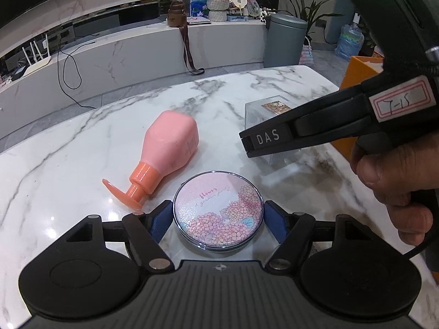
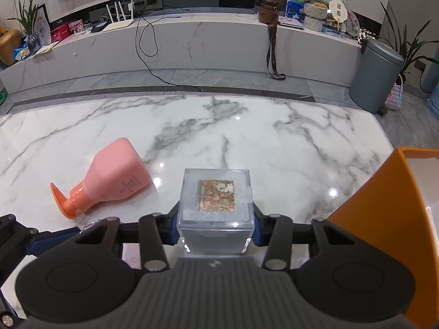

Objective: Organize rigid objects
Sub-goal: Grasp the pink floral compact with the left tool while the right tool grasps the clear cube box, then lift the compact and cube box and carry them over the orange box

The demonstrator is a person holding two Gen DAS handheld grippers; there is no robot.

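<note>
The white marble table (image 2: 247, 126) carries all the things, and its far edge runs in front of a grey floor and a long low shelf. At the right edge of the table stands an orange box (image 2: 384, 219) with an open top, the largest of the things. Next in size is the pink pump bottle (image 2: 115, 178), which lies on its side toward the left part of the table, with its orange pump head pointing to the near edge and its flat base to the far edge. Between the bottle and the orange box is the clear cube box (image 2: 215, 208), with a small square picture on its top face; the right claw (image 2: 215, 227) is closed on it, its blue pads pressing on the left and right walls. Whether the cube rests on the table or is lifted a little, I cannot tell. Near the near edge, in front of the bottle's pump head, lies the round flat tin (image 1: 218, 211) with pink flowers on its lid. The left claw (image 1: 218, 219) stands wide around the tin, one blue finger at each side and very close to the rim, but firm pressing is not clear. A hand (image 1: 395, 189) holds the handle of the right claw.
</note>
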